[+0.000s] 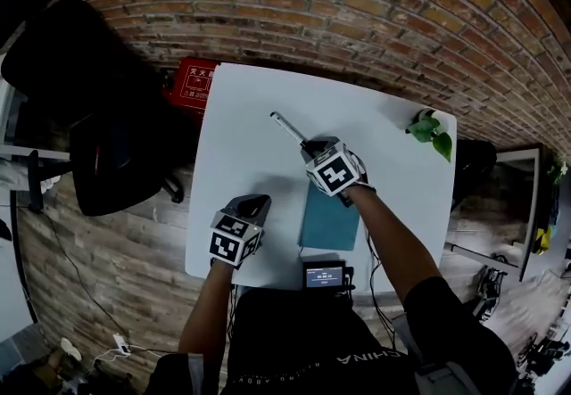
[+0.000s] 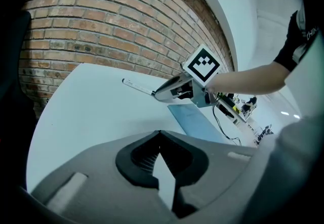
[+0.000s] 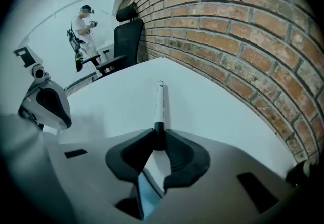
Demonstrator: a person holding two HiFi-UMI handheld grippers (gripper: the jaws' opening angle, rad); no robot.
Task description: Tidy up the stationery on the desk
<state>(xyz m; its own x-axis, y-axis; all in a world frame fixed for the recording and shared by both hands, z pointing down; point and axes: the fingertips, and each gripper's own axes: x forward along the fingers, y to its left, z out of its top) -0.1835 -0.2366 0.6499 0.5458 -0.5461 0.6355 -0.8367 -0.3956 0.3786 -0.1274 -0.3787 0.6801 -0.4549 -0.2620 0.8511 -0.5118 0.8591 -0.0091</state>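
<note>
Pinching pen point(image 3: 160, 104), right gripper point(image 3: 159, 136), table point(image 1: 236, 152) middle, open surface leftward.

In the head view my right gripper point(image 1: 312, 150) covers the near end of the pen point(image 1: 287, 127) and the far edge of the blue notebook point(image 1: 328, 219). Along my own jaws, the pen's dark end is buried between the tips, and only a sliver of notebook shows through the gap below. The digits on the small screen point(image 1: 324, 275) are too small to read. The desk point(image 1: 250, 117) hides part of the red box point(image 1: 191, 81), and I cannot make out its print.
</note>
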